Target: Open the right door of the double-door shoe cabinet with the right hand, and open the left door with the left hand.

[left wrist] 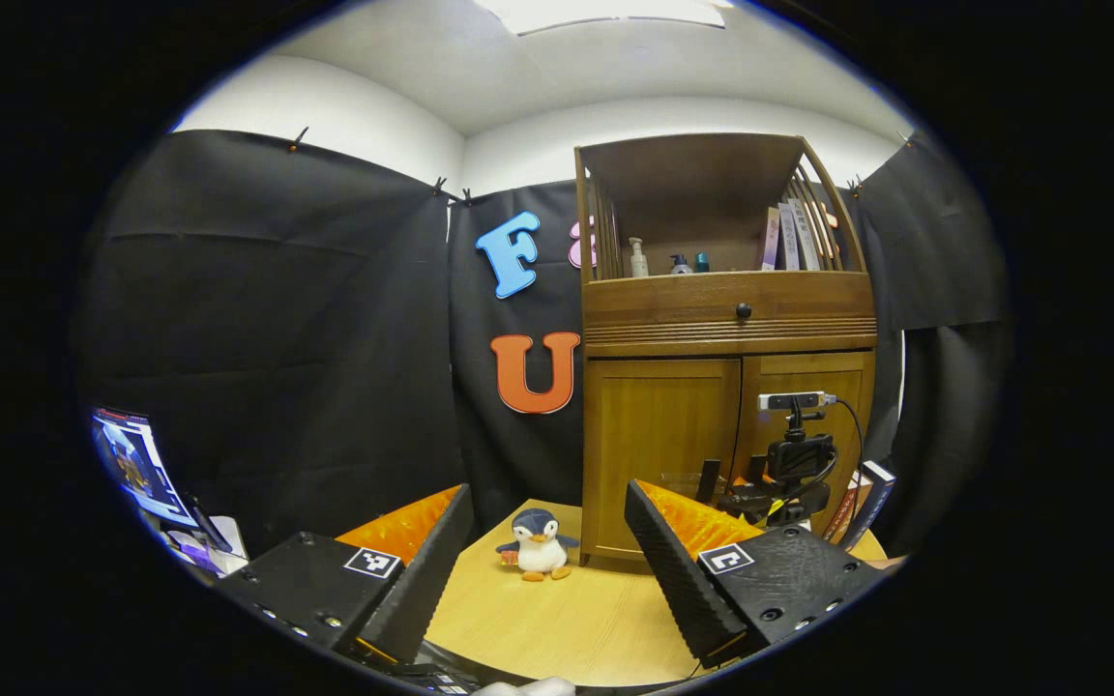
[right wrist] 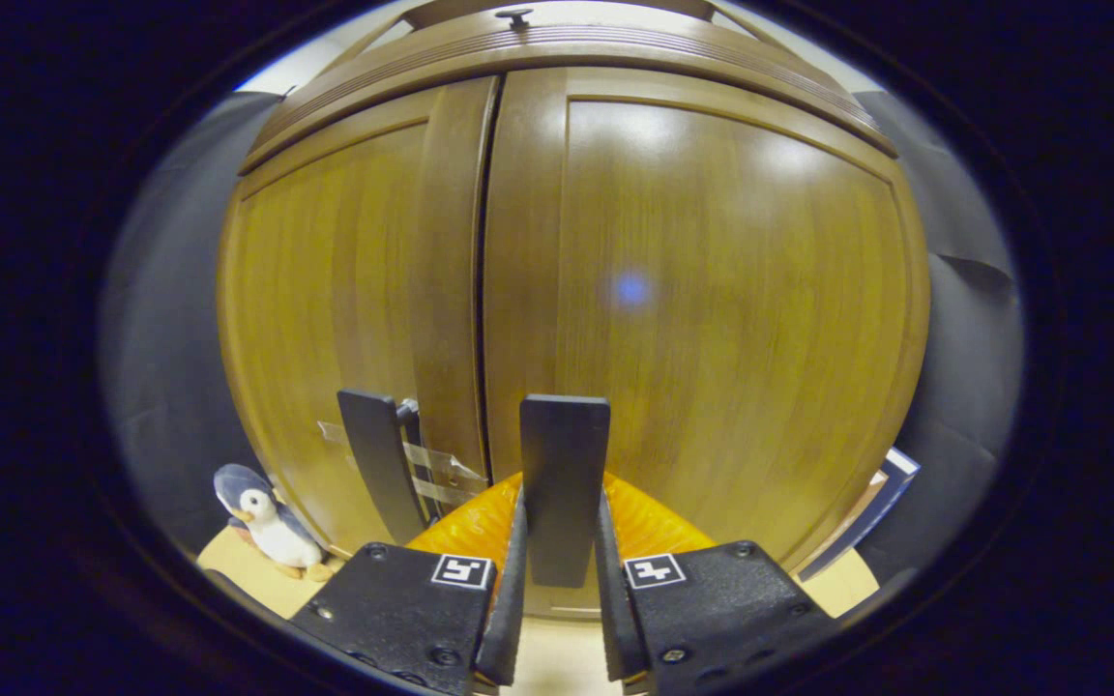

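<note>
- Gripping the right door's handle is the step in hand: the right gripper has both fingers closed against the flat dark tab, which stands upright just right of the seam between the doors.
- To do it well, I would keep the clamp firm and pull in an arc about the right door's outer edge, where its hinges probably sit, rather than straight back, so the tab does not slip out.
- The shoe cabinet stands on the worktop, facing the person, both doors shut; each door's long axis is vertical.
- The left door's handle stands free, tilted slightly.
- The left gripper hangs well back, fingers wide apart and holding nothing, with a toy penguin beyond it.
</note>
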### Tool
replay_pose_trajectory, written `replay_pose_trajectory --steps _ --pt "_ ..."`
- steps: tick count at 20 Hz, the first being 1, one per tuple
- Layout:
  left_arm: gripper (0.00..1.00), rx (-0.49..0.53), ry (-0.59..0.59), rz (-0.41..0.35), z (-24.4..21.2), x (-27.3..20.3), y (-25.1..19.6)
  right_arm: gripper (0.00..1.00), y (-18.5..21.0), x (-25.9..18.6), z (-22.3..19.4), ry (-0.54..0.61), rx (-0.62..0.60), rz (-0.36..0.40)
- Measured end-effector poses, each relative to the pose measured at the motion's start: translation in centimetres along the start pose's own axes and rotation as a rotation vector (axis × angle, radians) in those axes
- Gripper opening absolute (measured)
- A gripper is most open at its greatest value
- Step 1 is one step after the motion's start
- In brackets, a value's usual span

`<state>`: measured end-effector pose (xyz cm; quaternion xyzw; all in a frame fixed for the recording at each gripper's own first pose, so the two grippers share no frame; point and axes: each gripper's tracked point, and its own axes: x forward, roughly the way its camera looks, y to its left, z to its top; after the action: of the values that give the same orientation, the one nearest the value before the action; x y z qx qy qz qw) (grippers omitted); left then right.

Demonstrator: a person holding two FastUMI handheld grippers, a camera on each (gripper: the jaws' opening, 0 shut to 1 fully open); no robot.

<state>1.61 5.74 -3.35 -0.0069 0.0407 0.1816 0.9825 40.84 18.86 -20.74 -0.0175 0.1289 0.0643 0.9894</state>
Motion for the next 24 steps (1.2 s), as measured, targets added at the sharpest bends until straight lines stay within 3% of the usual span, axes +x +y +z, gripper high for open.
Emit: replay_pose_trajectory --steps 7,24 --pt "0.96 -0.002 -0.028 -0.004 0.6 -1.9 0.8 0.31 -0.7 -2.9 -1.1 0.018 -0.007 0.023" --pt "0.96 -0.024 -0.010 -0.165 -0.9 -4.6 0.2 0.27 -6.2 -14.8 -4.0 0.023 -0.008 0.011"
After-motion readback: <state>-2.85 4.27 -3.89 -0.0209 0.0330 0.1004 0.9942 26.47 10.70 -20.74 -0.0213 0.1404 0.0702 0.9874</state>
